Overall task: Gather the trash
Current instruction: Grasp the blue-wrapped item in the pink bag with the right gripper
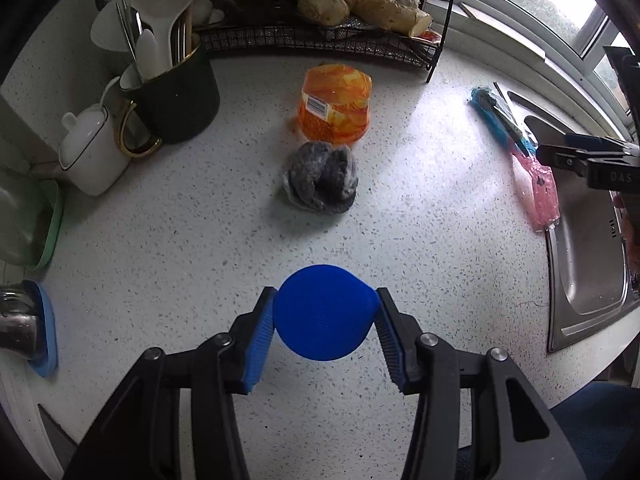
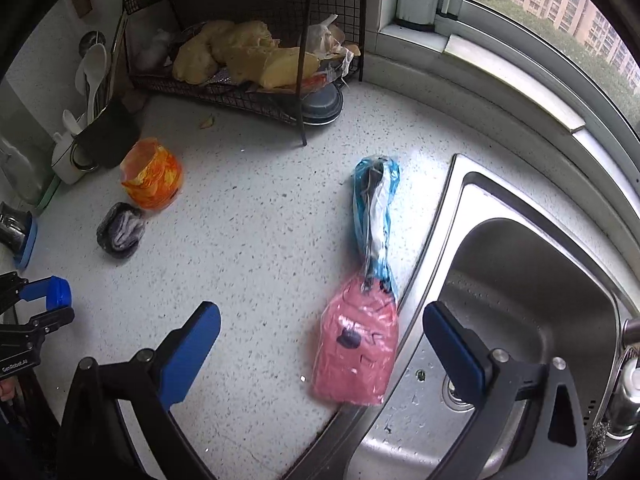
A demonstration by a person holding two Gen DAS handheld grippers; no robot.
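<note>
Blue cap pinched in left tool, above countertop

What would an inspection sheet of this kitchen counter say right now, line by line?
Surface: speckled white countertop, stainless sink at its right.
Job's things: blue bottle cap; orange plastic cup on its side; grey crumpled wad just in front of the cup; pink-and-blue plastic wrapper lying over the sink's edge.
Clutter: dark utensil holder, white lidded jar, wire rack with root vegetables.
Grippers: left gripper shut on the cap; right gripper open above the wrapper.
Cables: nothing seen.
Surroundings: window, apartment blocks outside.
</note>
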